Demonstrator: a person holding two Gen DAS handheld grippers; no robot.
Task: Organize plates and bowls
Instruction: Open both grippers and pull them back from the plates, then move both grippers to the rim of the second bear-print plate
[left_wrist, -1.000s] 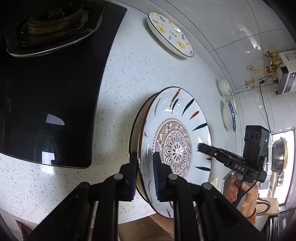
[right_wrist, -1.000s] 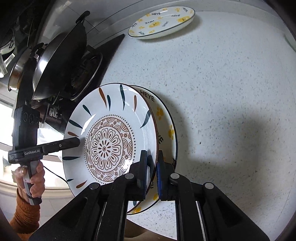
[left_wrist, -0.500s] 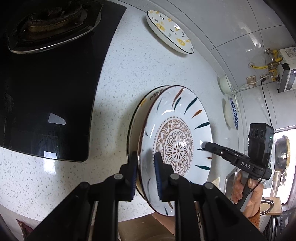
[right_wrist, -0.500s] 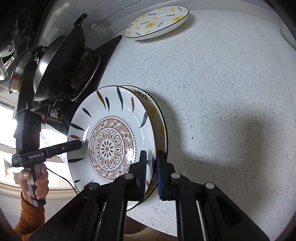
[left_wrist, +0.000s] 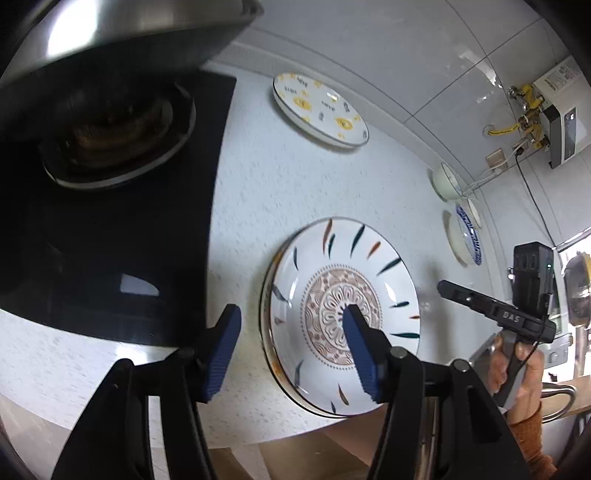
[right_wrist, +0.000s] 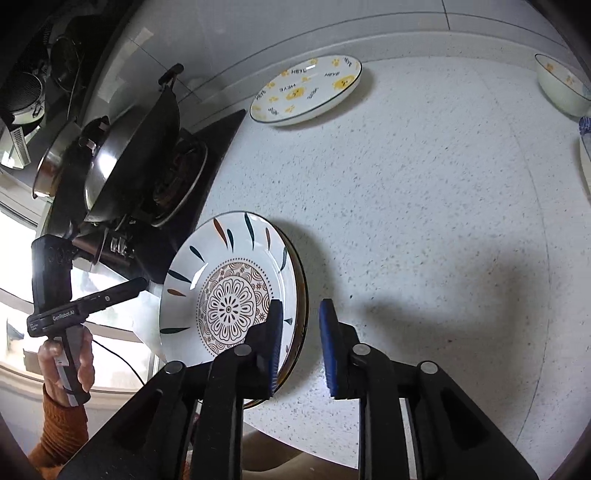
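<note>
Your left gripper (left_wrist: 291, 345) is spread wide, blue ribbed pads holding nothing, one pad crossing in front of the patterned plate (left_wrist: 345, 314) and the other out over the speckled counter (left_wrist: 280, 177). Your right gripper (right_wrist: 298, 343) is parted too, a narrower gap, its jaws straddling the near rim of that same plate (right_wrist: 229, 299) without pinching it. The plate is glossy white, round and shallow, with a brown mandala at the centre and teal and orange dashes around the brim; it lies face up near the counter's front edge, nested on a second plate (right_wrist: 303, 291) of which you see only a thin dark rim peeking out. Nothing sits in it. Just to its side, the black glass hob (left_wrist: 110, 258) carries a round burner (left_wrist: 118, 136), and a steel wok (right_wrist: 136, 158) with a dark handle rests there, its metal shining. Further back, well apart from the stack, a white plate with yellow prints (right_wrist: 306, 90) lies flat by the tiled wall, also holding nothing. Far off along the counter stands a pale bowl (left_wrist: 448, 181) and, beside it, a blue-patterned bowl (left_wrist: 465, 240); you cannot tell what is inside either.
</note>
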